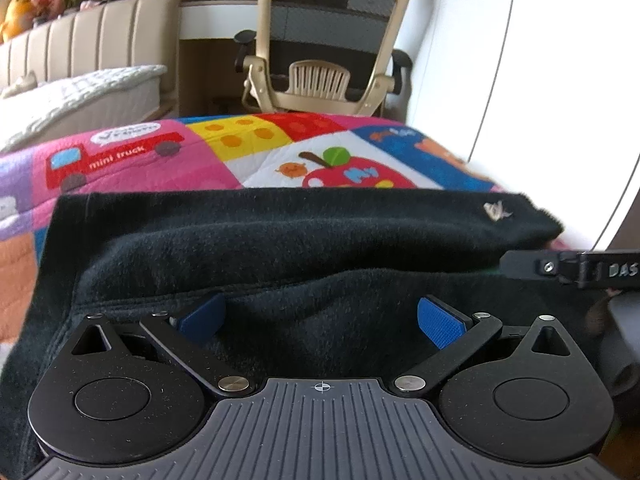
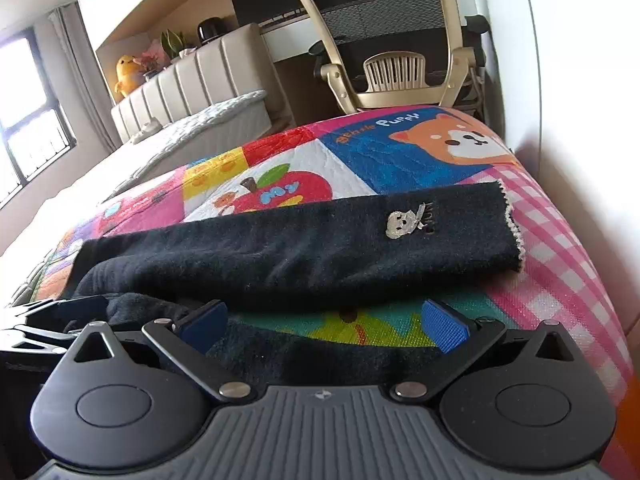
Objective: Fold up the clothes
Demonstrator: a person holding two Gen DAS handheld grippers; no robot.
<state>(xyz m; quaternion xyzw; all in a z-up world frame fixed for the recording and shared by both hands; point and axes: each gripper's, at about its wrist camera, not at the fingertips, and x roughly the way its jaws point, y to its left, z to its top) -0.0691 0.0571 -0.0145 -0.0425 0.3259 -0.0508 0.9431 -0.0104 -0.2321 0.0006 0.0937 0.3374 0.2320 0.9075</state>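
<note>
Progress: we judge the folding is partly done. The black garment already lies as a long narrow band with one layer turned over another, but the near part is still bunched and not flat.

What is left: we think the near edge must be smoothed and at least one more fold across the length is needed to make a compact pile.

Place of the garment: it lies on the colourful play mat that covers the surface in front of us, with its near edge between the fingers of both tools.

Look of the garment: thick, fuzzy black knit; a small silver skull patch near the right end, and a pale lace trim along that end.

Left hand-held gripper: the jaws stand wide apart, released, with the black fabric loose between the blue pads. It grips nothing.

Right hand-held gripper: also spread wide, grasping nothing; the fabric edge and a bit of mat show between its fingers.

Background: an office chair stands behind the mat, well apart.
</note>
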